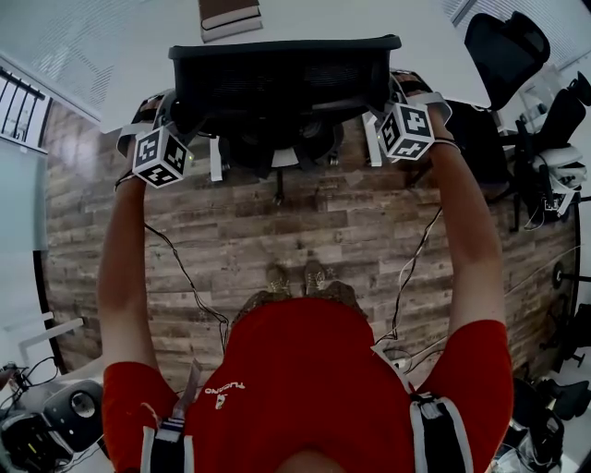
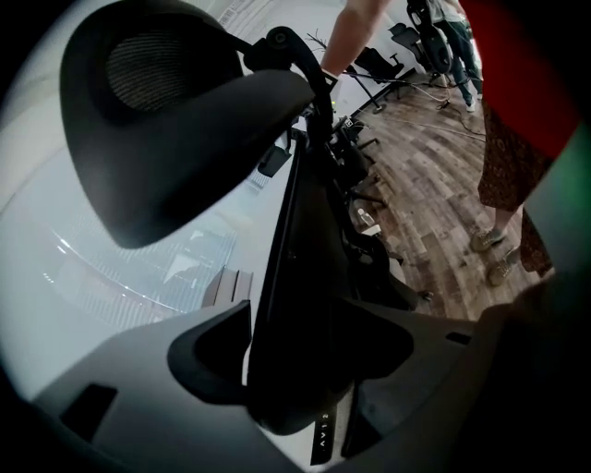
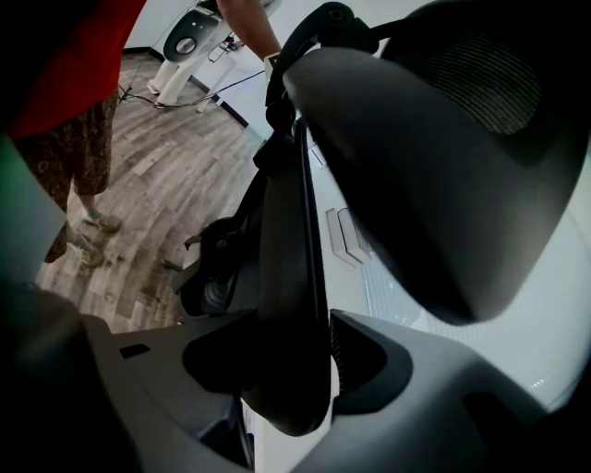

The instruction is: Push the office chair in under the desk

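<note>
Red-shirted person stands with both arms stretched to the office chair.

At the backrest's two sides, the left gripper and right gripper each straddle a side edge. In the left gripper view and the right gripper view, the dark edge runs between jaws that stand apart, with a thin strip of light beside it, so neither gripper clamps it. The chair stands right at the white desk, its backrest at the desk's edge and its base over the wood floor. Its curved headrest looms above the jaws. Books lie on the desk.
</note>
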Demonstrator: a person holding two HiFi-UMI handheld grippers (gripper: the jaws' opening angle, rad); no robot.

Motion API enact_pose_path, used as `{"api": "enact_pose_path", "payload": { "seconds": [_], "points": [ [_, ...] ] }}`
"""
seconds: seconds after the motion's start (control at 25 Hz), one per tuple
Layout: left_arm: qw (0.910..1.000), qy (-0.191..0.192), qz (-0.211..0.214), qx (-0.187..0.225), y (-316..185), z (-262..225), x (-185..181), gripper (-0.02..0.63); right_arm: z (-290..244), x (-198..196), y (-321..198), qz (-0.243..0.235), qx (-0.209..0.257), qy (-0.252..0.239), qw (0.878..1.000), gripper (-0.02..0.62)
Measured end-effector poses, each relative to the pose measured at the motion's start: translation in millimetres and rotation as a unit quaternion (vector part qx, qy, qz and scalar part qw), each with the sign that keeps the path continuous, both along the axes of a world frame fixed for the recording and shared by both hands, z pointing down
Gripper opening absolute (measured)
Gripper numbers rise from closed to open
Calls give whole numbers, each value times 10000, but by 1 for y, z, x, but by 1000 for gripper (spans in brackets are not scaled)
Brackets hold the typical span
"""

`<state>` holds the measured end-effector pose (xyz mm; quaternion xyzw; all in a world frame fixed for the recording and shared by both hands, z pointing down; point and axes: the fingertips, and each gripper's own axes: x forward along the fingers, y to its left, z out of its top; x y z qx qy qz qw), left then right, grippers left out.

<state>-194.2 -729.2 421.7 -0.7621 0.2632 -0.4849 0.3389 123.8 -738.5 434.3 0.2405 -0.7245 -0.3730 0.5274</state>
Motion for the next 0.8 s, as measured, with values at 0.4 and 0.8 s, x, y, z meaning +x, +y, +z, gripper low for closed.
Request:
{"api": "enact_pose_path", "payload": {
  "seconds": [0.4, 0.8],
  "points": [
    [9932, 1010, -324, 476, 62, -45, -39, 285, -41, 22, 54, 476, 390, -592, 9963, 232],
    [9286, 3683, -305, 352, 160, -76, -12, 179, -65, -14, 148, 1103, 501, -2789, 9526, 220]
  ]
}}
